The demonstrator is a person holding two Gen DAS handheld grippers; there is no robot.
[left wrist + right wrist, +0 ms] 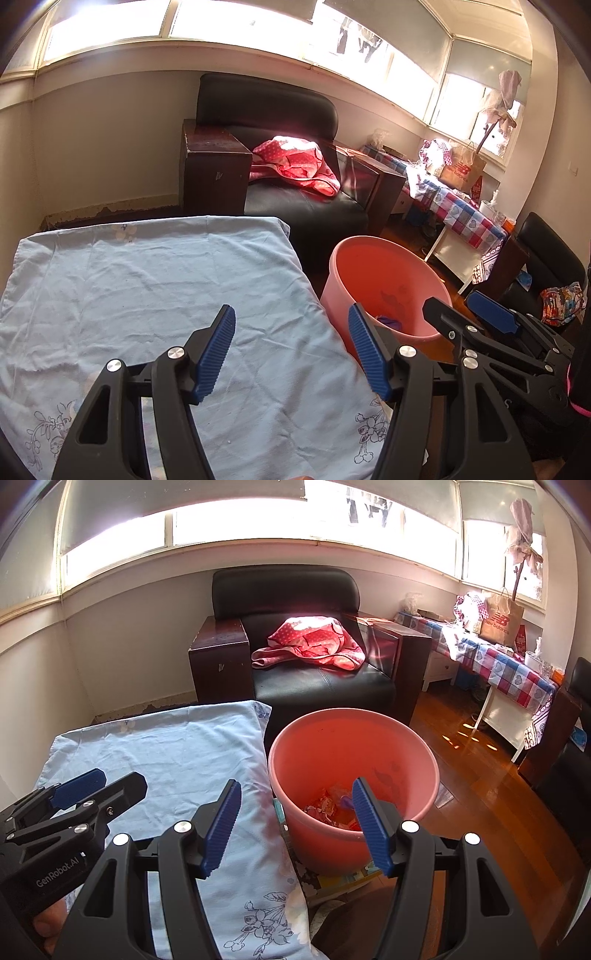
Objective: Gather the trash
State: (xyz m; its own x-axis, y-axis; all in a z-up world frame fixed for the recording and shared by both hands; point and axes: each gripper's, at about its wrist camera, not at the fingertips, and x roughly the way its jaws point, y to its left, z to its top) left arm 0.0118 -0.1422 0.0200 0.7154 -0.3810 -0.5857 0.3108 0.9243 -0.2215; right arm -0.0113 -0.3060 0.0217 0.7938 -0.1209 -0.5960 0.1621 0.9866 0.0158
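A pink plastic bucket (pixel 354 753) stands on the floor beside a table under a light blue cloth (pixel 177 753). Crumpled red and white wrappers (pixel 327 808) and a small purple scrap lie at its bottom. My right gripper (pixel 295 814) hangs open above the bucket's near rim, nothing between its blue pads. In the left wrist view the same bucket (pixel 384 280) sits to the right of the blue cloth (pixel 147 295). Over the cloth's right edge my left gripper (pixel 291 336) is open and holds nothing. Each gripper shows in the other's view: the right gripper (pixel 461 314), the left gripper (pixel 99 786).
A black armchair (pixel 314 635) with dark wooden arms stands behind the bucket, a red dotted cloth (pixel 314 642) on its seat. A side table with a checked cloth (pixel 509 672) and a paper bag stands at the right. Wooden floor (pixel 472 775) lies right of the bucket.
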